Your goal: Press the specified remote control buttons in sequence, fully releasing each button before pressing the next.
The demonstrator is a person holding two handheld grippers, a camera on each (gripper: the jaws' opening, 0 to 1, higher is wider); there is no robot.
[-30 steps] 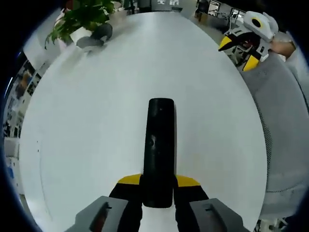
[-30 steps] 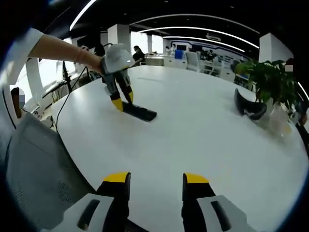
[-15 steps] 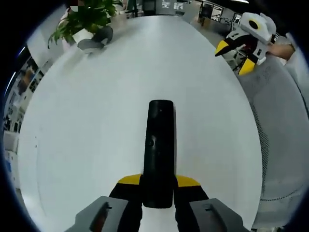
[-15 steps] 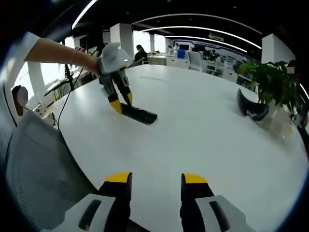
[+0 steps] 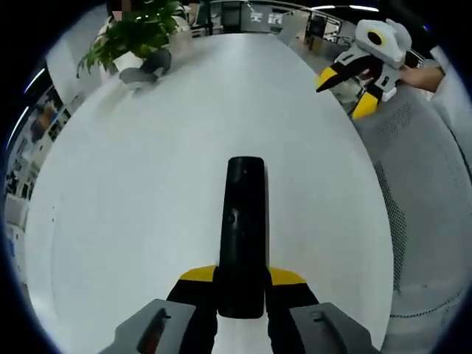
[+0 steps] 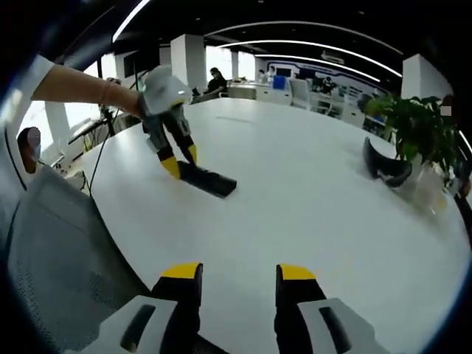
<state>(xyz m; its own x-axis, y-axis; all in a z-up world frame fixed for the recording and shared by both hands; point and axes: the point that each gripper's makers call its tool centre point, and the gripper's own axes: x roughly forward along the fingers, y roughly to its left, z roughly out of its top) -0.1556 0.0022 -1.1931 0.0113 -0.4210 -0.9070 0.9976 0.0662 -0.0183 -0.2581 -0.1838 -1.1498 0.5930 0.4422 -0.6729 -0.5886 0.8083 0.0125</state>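
Note:
A long black remote points forward over the white table, and my left gripper is shut on its near end. A small round button shows on its top face. In the right gripper view the same remote lies low over the table, with the left gripper clamped on its end and a person's hand on that gripper. My right gripper stands open near the table edge, nothing between its yellow-tipped jaws. In the left gripper view the right gripper hangs open at the far right.
A potted plant and a dark curved object stand at the table's far side, also the plant and object in the left gripper view. A grey mesh chair sits beside the table edge.
In the left gripper view the right gripper has come a little nearer the table. In the right gripper view the left gripper has tilted slightly with the remote still in it.

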